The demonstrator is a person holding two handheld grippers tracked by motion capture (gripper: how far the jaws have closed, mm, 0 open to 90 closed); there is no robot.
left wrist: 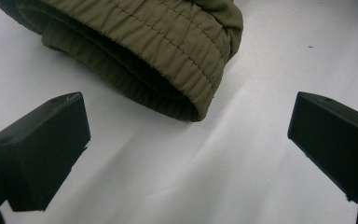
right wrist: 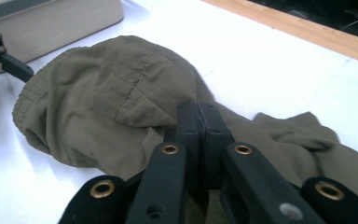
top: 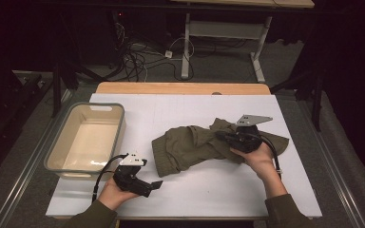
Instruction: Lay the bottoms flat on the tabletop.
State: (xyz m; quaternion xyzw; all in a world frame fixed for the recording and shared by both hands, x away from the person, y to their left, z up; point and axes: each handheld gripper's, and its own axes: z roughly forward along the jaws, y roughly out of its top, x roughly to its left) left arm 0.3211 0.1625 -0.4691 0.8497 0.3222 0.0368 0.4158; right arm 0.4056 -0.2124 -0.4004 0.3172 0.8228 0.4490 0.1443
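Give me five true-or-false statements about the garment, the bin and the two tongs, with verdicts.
1. The right tongs are shut on the olive garment. True.
2. The left tongs grip the garment's elastic hem. False: their jaws stand wide apart over bare white table, short of the hem.
3. The bin holds folded clothes. False: nothing lies in it.
4. The bin sits at the table's left side, left of the garment. True.
5. The garment lies neatly folded. False: it lies crumpled.
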